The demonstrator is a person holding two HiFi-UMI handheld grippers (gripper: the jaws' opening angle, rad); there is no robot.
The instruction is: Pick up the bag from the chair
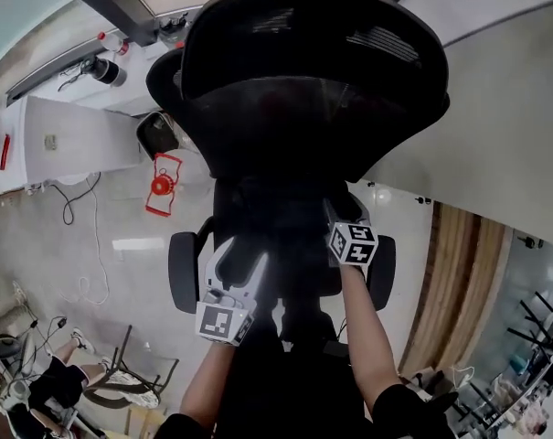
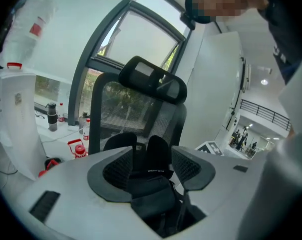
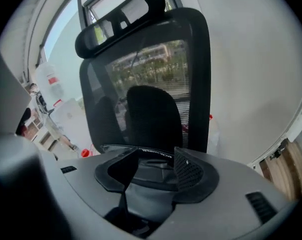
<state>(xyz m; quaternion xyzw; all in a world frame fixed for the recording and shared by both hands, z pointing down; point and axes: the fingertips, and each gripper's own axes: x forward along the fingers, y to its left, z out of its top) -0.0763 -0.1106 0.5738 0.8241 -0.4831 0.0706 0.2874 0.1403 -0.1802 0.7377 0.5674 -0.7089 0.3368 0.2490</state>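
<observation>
Two open grippers frame a black bag [image 2: 153,197] on an office chair [image 2: 136,109]

Left gripper [image 2: 151,151] jaws apart, bag low centre between them, not clamped; right gripper [image 3: 156,148] jaws likewise apart around it, labelled edge running across the frame, long axis unclear; the mesh backrest rises behind, upper centre.

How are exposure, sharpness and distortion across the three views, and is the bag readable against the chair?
Left gripper view: bright window backlight, yet the black fabric bag on the black mesh office chair stays readable; dark vignetted corners. Right gripper view: similar backlight, bag dimmer. Head view: black on black, bag barely separable; strong fisheye bending; no obvious motion blur.
</observation>
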